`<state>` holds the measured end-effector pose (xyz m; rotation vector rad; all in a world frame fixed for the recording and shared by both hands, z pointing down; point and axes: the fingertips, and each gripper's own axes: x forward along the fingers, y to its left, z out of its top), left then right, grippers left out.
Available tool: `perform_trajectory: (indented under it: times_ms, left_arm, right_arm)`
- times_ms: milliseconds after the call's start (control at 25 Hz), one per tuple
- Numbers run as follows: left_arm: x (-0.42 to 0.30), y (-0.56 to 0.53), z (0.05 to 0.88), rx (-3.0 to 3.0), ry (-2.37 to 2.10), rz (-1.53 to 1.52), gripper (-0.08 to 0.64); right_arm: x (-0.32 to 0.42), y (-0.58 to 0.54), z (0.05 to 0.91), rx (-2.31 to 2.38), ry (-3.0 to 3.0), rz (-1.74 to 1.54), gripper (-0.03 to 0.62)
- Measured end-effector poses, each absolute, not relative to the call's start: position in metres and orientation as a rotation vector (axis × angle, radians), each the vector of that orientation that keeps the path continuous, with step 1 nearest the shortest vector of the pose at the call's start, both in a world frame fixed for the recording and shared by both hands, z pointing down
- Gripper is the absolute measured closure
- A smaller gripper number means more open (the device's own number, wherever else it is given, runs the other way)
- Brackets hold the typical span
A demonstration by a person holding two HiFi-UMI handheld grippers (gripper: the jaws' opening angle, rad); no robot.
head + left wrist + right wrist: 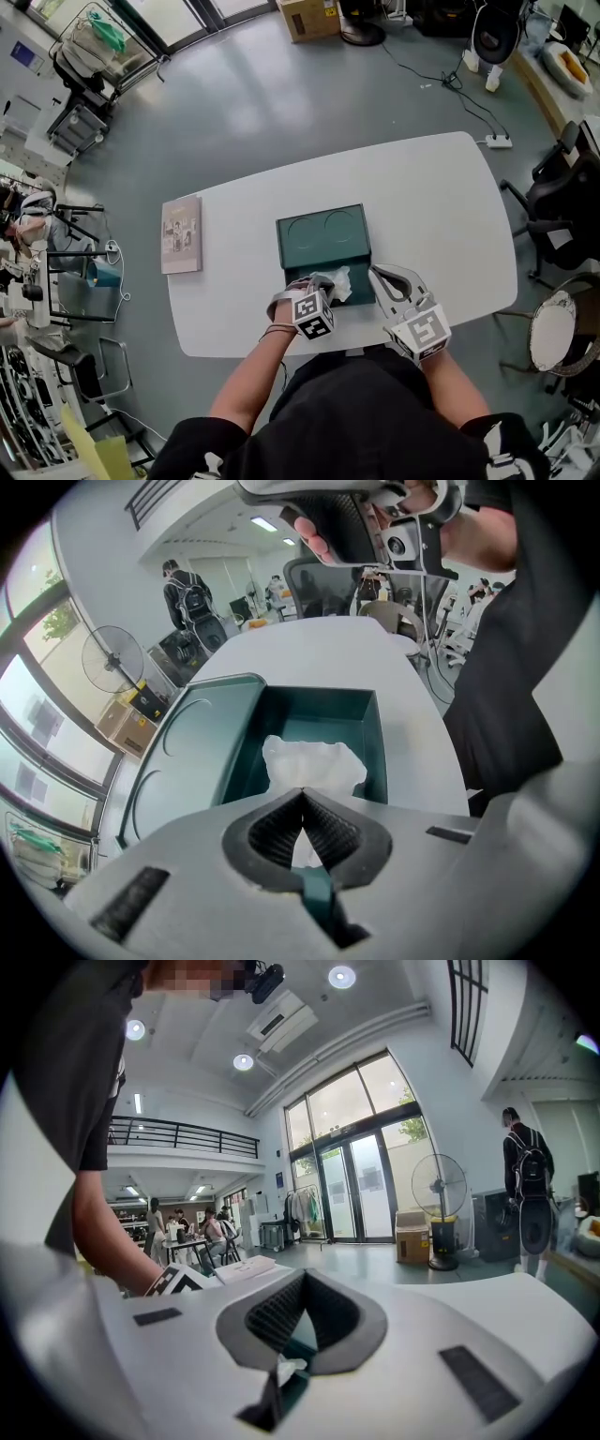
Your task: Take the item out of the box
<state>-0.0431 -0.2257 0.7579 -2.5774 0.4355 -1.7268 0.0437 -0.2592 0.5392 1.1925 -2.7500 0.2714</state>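
A dark green box (362,302) stands open on the white table (431,206), its lid (321,234) lying flat on the far side. Crumpled white paper (339,281) sits inside the box. My left gripper (322,281) is over the box's left part; in the left gripper view its jaws (302,794) are shut on the white paper (314,761). My right gripper (377,274) is at the box's right wall. In the right gripper view it (302,1279) is shut, with the green wall (302,1349) between its pads.
A thin booklet (181,234) lies on the table's left part. Office chairs (562,197) stand to the right, a power strip (499,142) and cable lie on the floor beyond, and a cardboard box (309,17) stands far off. People stand and sit in the background.
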Motion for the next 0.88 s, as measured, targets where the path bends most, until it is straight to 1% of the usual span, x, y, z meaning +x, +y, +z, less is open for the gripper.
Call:
perform_trajectory:
  times_ms: [600, 880]
  left_arm:
    - [-0.055, -0.233, 0.694, -2.6, 0.766, -1.443, 0.549]
    - [-0.066, -0.238, 0.659, -2.707, 1.068, -1.175, 0.549]
  right_arm:
    - [0.027, -0.251, 0.526, 1.176, -2.778, 0.206, 0.586]
    - [0.02, -0.248, 0.52, 1.166, -2.791, 0.189, 0.586]
